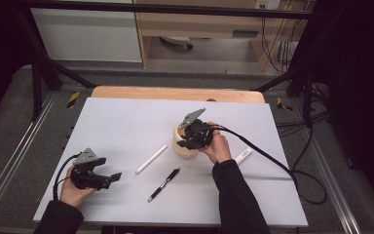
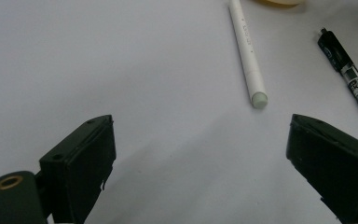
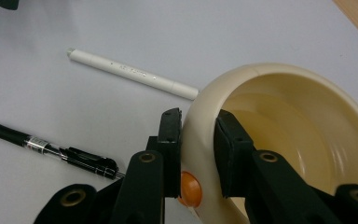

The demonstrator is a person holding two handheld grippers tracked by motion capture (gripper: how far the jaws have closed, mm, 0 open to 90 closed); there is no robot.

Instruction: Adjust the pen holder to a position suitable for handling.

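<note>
The table [image 1: 126, 122] is overlooked from above, facing forward; both gripper views are set close, low over it — the white pen [image 2: 248, 56] [image 3: 130, 73] is shared.

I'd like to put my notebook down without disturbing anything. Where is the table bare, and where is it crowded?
Bare: the far-left stretch of the white table, beyond the left gripper and left of the white pen; also the near-right corner. Crowded: the middle, where the white pen, black pen and cream bowl, pinched by the right gripper, lie close together.

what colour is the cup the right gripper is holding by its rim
Cream, with an orange spot on its outside; the cup shows best in the right gripper view.
</note>
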